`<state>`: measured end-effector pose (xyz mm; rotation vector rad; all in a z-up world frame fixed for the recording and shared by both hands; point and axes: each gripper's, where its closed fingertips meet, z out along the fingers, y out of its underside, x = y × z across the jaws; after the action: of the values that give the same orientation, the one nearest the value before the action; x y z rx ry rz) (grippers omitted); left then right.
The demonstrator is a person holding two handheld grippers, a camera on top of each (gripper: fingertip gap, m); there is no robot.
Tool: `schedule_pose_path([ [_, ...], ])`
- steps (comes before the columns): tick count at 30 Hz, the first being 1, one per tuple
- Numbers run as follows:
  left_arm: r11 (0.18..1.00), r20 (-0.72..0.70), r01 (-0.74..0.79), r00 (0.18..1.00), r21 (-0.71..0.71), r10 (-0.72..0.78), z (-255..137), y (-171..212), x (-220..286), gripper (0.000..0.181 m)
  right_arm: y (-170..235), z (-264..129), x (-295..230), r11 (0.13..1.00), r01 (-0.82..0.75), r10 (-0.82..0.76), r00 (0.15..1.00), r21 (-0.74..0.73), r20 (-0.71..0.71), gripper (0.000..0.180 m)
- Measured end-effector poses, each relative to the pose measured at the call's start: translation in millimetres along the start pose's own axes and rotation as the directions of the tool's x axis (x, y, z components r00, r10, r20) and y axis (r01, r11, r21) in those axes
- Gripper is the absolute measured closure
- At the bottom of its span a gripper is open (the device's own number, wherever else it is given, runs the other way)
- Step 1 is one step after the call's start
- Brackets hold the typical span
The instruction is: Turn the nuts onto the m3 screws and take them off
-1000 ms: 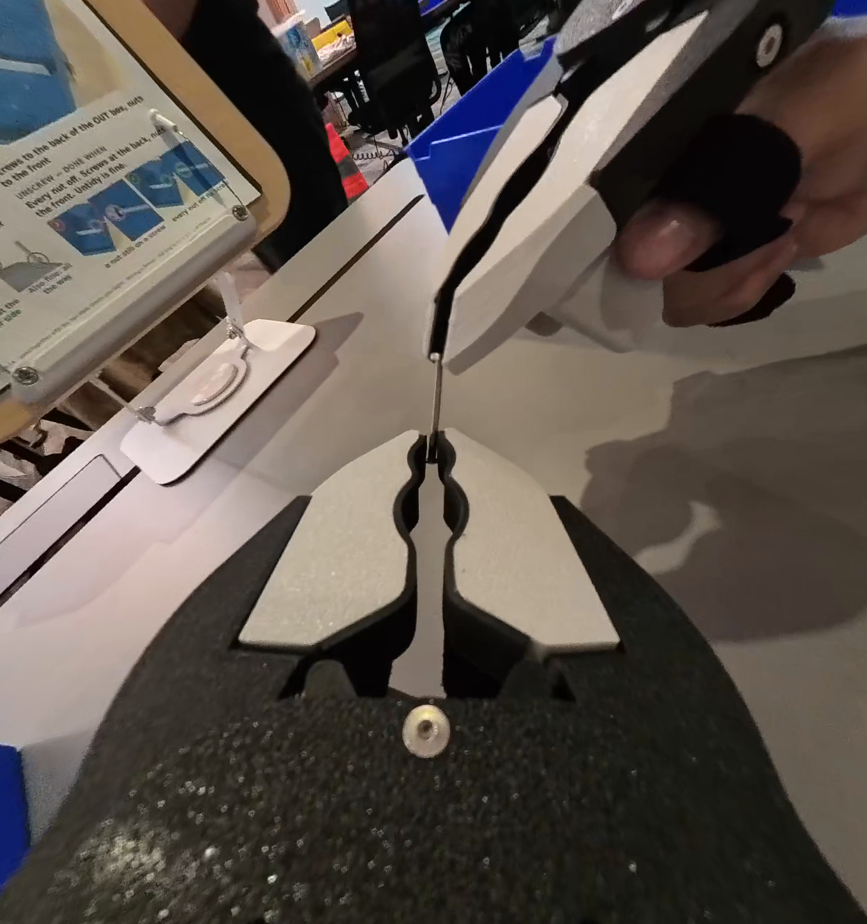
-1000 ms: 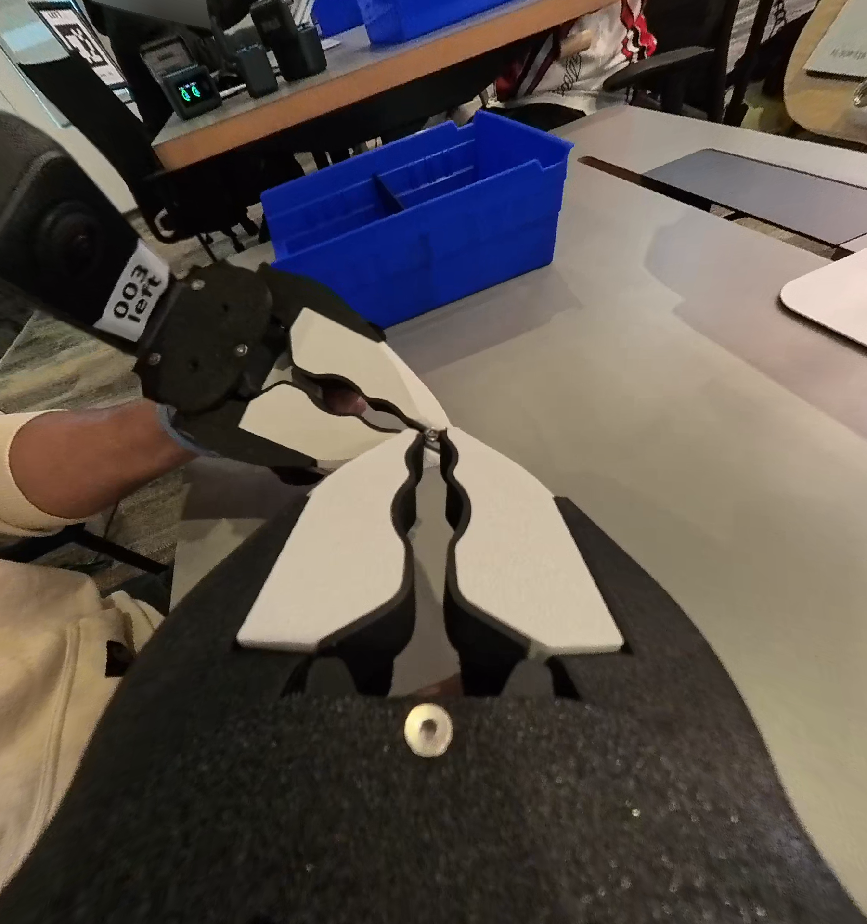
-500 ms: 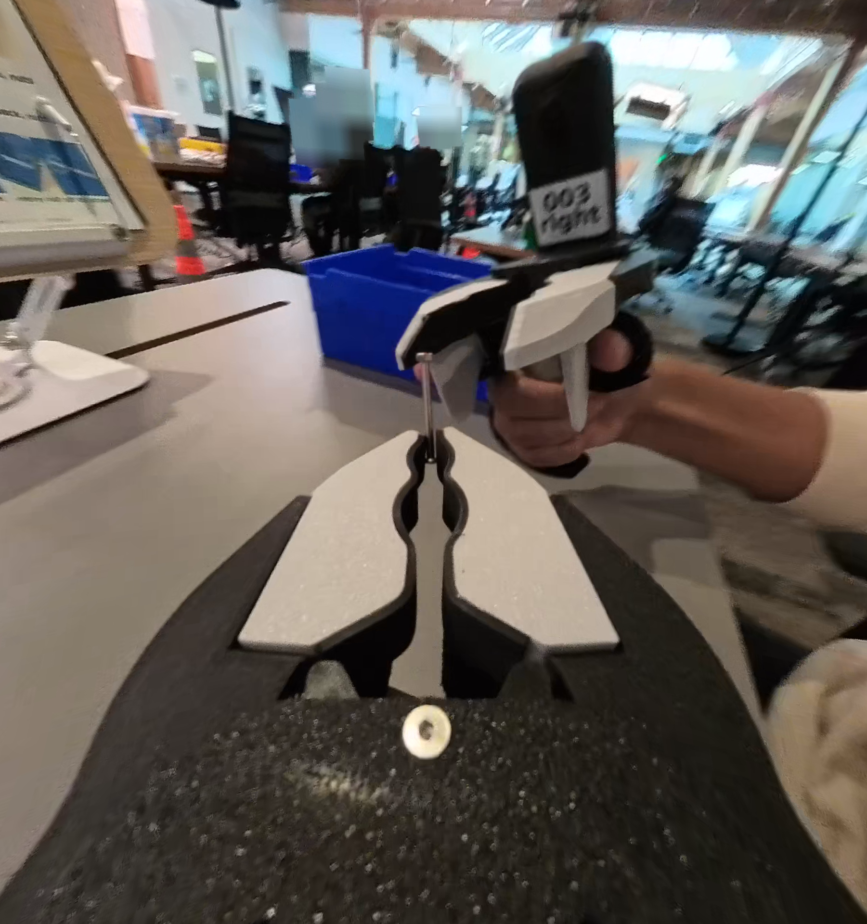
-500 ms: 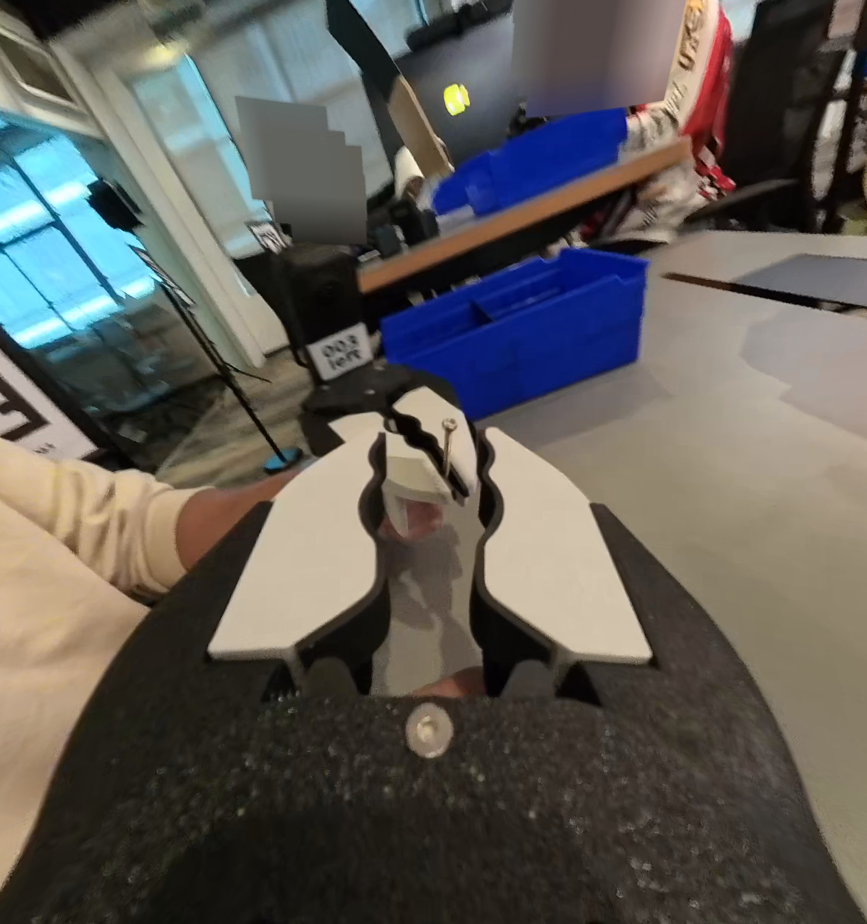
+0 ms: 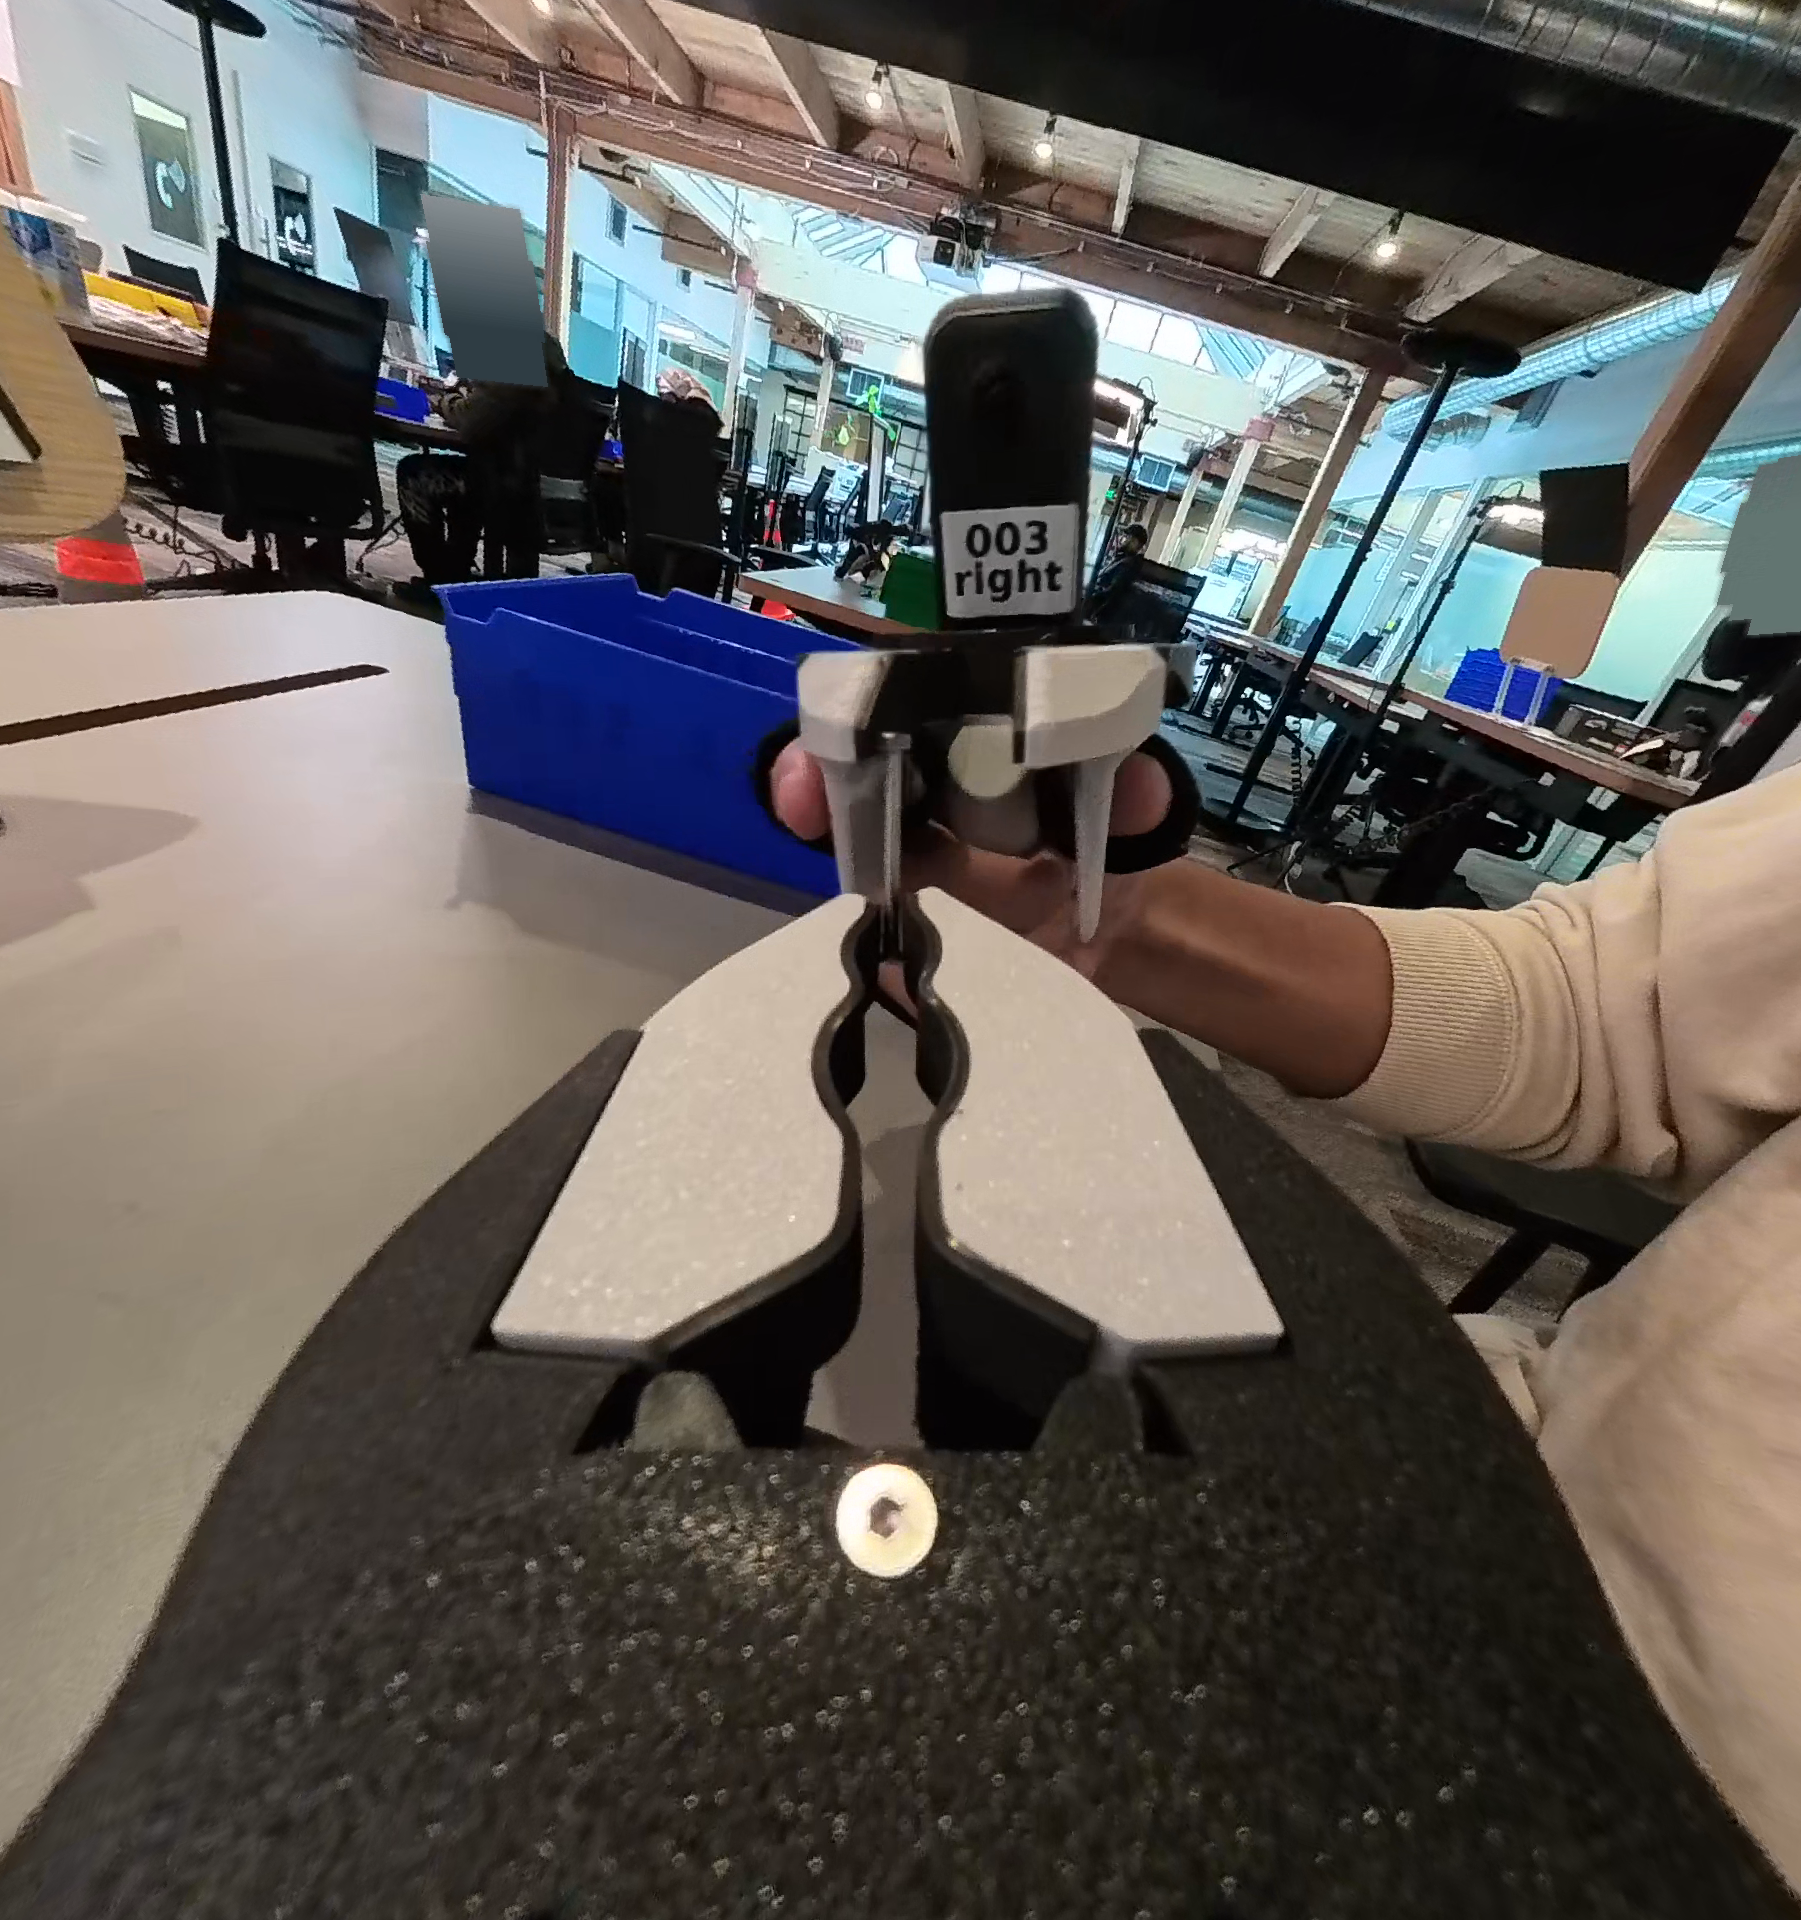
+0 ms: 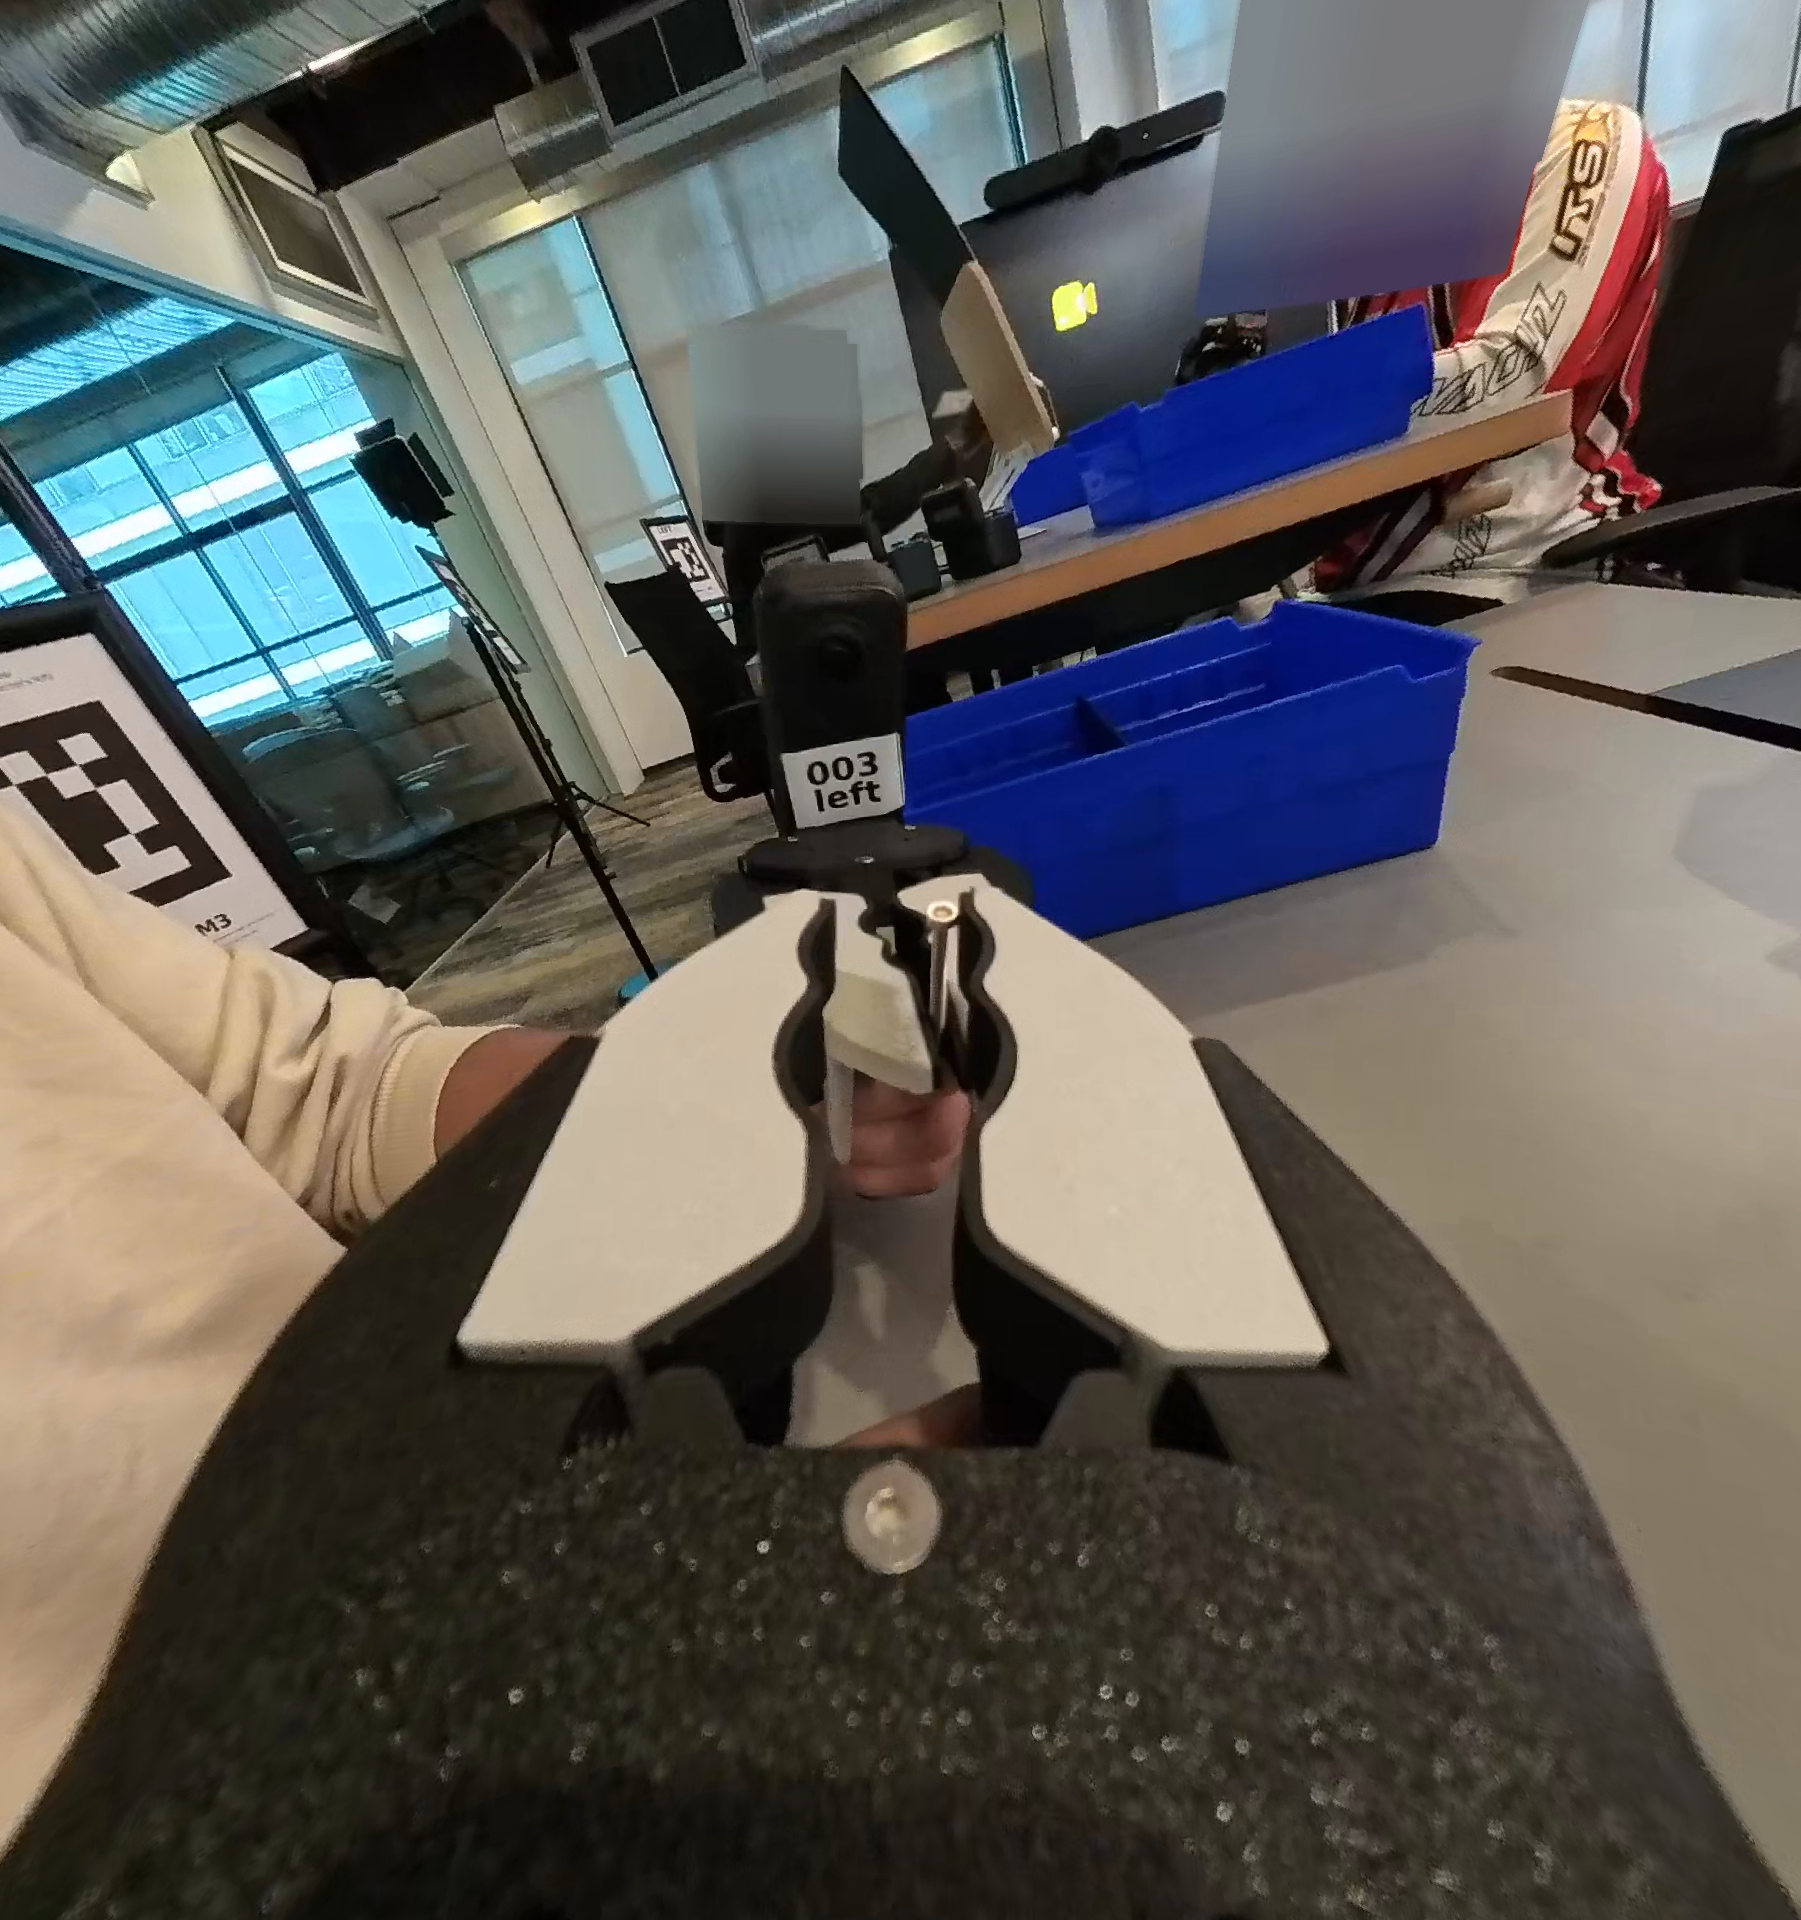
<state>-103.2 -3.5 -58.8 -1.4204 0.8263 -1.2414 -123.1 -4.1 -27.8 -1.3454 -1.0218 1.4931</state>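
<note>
My left gripper (image 5: 888,920) is shut on the lower end of a thin, long silver screw (image 5: 889,831), which stands upright from its tips. My right gripper (image 5: 971,831) faces it with its jaws apart. The screw lies close beside one of its fingers (image 5: 854,821), and the other finger stands well clear. In the right wrist view the screw (image 6: 943,971) rises between my right gripper's (image 6: 898,914) spread fingertips, with its socket head at the top. The left gripper (image 6: 927,1049) sits in that gap too. I cannot make out a nut on the screw.
A blue divided bin (image 5: 615,717) stands on the grey table (image 5: 200,1039) behind the grippers; it also shows in the right wrist view (image 6: 1239,810). A wooden sign stand (image 5: 2,436) is at the far left. Other desks, chairs and a seated person lie beyond. The tips of both grippers are at nearly the same place.
Both grippers tilted up from the table to level. The right gripper, shut at the screw's top a second ago, let go and opened; it now stands around the screw, less wide. The left kept its hold.
</note>
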Motion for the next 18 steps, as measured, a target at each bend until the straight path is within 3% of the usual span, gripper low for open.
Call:
schedule_pose_path([
  [10,1.0,0.0,0.001,1.0,0.011,-0.001,-5.3,-3.2,-1.0,0.177,-2.3,-13.7,9.6,0.999,0.037,-0.038,0.997,-0.031,-0.061,0.162],
  [14,1.0,-0.069,0.008,0.998,0.008,-0.007,-4.5,-3.2,10.4,0.177,-0.1,-16.0,-2.4,0.975,0.09,-0.084,0.996,-0.201,0.038,0.162],
  [18,1.0,-0.145,0.01,0.989,0.003,-0.009,-1.3,-2.9,24.3,0.177,-3.8,-9.1,-10.4,0.974,0.081,-0.059,0.992,-0.211,0.107,0.161],
])
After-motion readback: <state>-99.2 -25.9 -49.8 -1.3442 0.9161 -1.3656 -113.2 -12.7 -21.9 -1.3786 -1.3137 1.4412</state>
